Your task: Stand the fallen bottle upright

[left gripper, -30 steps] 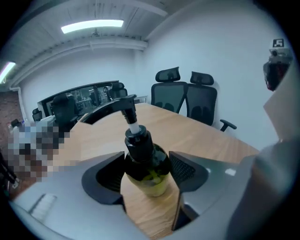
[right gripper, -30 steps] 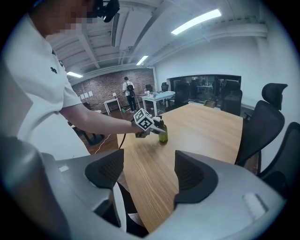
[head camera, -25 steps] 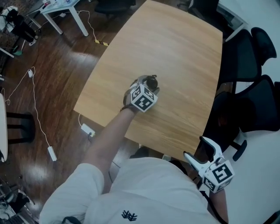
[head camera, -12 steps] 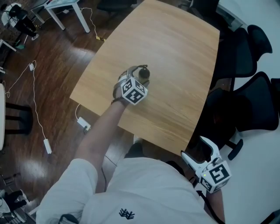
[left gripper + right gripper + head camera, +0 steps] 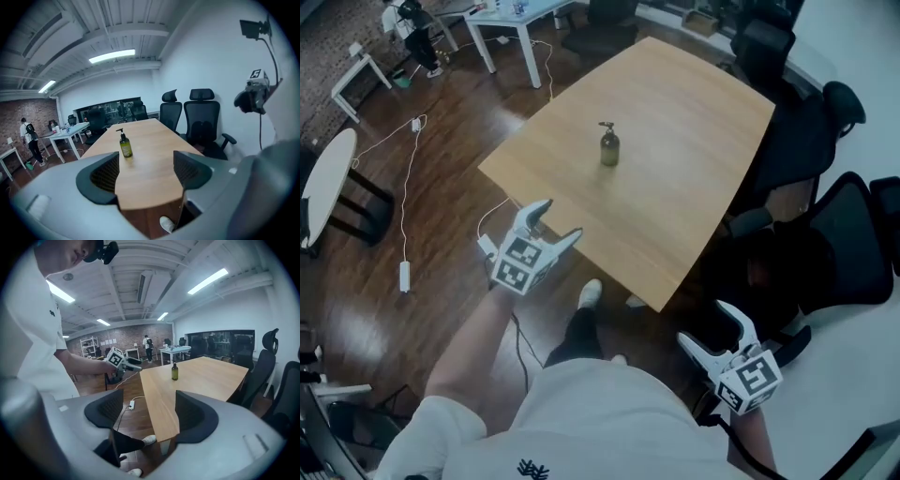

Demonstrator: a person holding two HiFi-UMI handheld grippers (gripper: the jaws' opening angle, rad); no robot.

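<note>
My left gripper (image 5: 558, 220) hangs over the wooden floor (image 5: 441, 216), just outside the table's near edge by its left corner. Its jaws are opening and have nothing between them. In the left gripper view only the tabletop and its near edge show in the gap. I read that as a hand that is done with the job and is staying out of the way so as not to knock anything.

The pump bottle (image 5: 608, 148) stands upright on the table (image 5: 694, 169), nozzle on top. It sits nearer the left long edge than the right one, well away from every corner (a safe spot, as far as I can judge). Both gripper views show it vertical on its base with nothing touching it, so I take the task as finished. The wood around it looks flat and bare, which should keep it steady.

My right gripper (image 5: 705, 323) is parked off the near right corner, beside my torso. Its jaws are spread and empty. In the right gripper view only the table's corner and the floor show between them. It seems to be held low and back because one hand was enough for this job (I can't see any part for it to play). Black office chairs (image 5: 853, 244) stand along the right long edge, apart from both grippers.
</note>
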